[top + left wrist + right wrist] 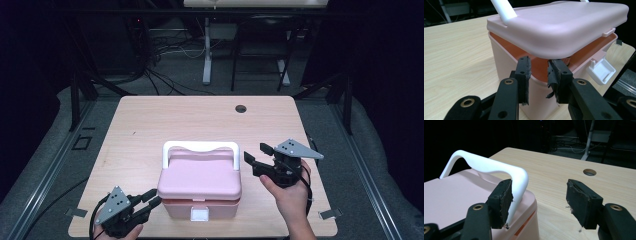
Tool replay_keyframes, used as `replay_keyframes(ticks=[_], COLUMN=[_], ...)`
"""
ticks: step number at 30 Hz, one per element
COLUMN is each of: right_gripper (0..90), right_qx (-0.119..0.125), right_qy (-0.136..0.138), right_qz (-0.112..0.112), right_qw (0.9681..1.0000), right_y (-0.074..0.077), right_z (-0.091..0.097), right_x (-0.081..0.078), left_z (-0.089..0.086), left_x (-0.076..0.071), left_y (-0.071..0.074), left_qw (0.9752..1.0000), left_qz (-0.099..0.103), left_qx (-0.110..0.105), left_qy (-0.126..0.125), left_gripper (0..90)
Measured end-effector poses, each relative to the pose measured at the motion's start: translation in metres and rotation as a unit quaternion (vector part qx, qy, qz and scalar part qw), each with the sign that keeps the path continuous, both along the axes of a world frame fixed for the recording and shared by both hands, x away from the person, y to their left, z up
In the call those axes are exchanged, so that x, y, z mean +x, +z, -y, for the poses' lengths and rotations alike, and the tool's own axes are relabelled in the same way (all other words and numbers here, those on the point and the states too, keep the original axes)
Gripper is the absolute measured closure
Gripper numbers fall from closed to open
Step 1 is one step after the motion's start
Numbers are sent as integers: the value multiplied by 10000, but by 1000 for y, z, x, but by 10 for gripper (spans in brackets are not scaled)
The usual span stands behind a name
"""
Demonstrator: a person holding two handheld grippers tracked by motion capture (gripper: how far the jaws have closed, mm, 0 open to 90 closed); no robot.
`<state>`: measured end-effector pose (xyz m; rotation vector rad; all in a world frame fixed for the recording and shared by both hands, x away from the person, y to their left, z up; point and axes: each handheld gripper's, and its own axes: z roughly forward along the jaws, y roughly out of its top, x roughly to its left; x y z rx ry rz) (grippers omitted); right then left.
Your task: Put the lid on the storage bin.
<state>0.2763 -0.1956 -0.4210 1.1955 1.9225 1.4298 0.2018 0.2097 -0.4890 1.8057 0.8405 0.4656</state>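
While pink box (199, 186) sits mid-table, left tool (150, 198) touches corner.

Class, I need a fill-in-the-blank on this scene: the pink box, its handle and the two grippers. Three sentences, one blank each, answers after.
1. The box is pink and its handle is ____.
2. The lid sits slightly ____, showing a gap over the rim.
3. The right gripper is ____, its jaws wide apart beside the handle.

Answers: white; raised; open

A round hole (241, 108) sits near the table's (150, 125) far edge; cables (170, 50) tangle on the floor beyond.
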Motion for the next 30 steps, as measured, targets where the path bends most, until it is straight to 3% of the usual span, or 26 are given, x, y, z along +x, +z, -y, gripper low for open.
replay_keyframes(ticks=[19,30], right_gripper=[375,375], right_qx=[6,1], right_qy=[4,18], right_qz=[-11,-20], right_qw=[10000,10000], right_y=[0,-1], right_z=[0,-1], right_x=[0,0], left_z=[-2,-4], left_x=[-1,-3], left_y=[-2,-8], left_qw=[9999,9998], left_qz=[-64,-199], left_qx=[79,77], left_qy=[-29,-6], left_gripper=[700,700])
